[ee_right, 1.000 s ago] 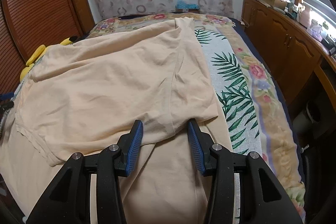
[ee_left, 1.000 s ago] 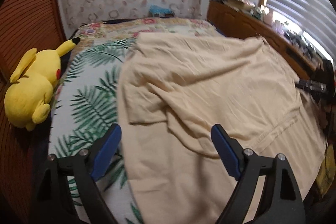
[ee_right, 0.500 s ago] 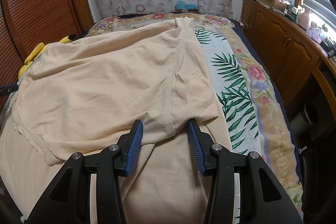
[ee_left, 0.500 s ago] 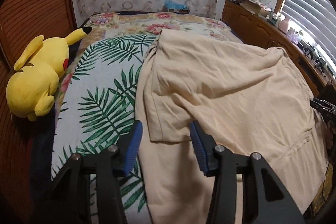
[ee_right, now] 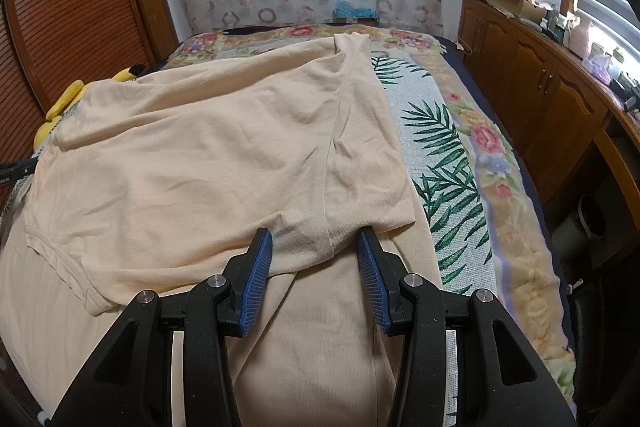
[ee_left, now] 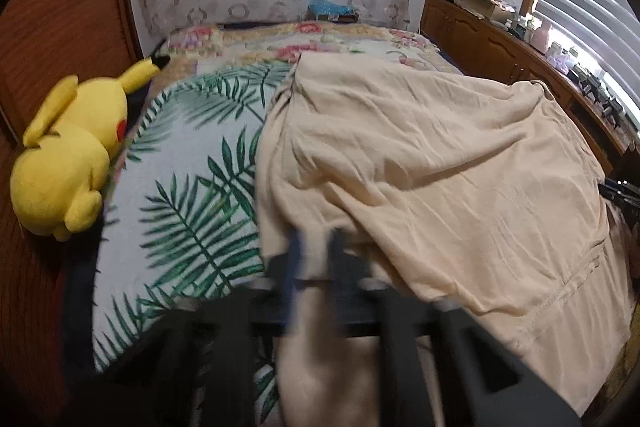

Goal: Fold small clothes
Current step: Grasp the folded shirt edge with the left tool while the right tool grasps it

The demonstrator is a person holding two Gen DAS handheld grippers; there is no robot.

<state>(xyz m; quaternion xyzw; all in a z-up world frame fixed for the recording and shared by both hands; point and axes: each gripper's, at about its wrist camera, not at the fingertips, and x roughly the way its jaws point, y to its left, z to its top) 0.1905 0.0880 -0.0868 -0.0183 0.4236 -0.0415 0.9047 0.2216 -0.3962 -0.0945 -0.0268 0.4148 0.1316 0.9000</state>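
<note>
Palm-print bedspread (ee_left: 188, 211) carries a yellow plush toy (ee_left: 68, 163) at its left edge, then the beige shirt (ee_left: 420, 167); left gripper (ee_left: 314, 259) pinches the shirt's near fold, right gripper (ee_right: 316, 267) half-open astride its sleeve hem

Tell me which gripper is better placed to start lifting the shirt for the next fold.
Left. The left gripper has its jaws closed on the beige shirt, while the right gripper has open jaws merely straddling it.
</note>
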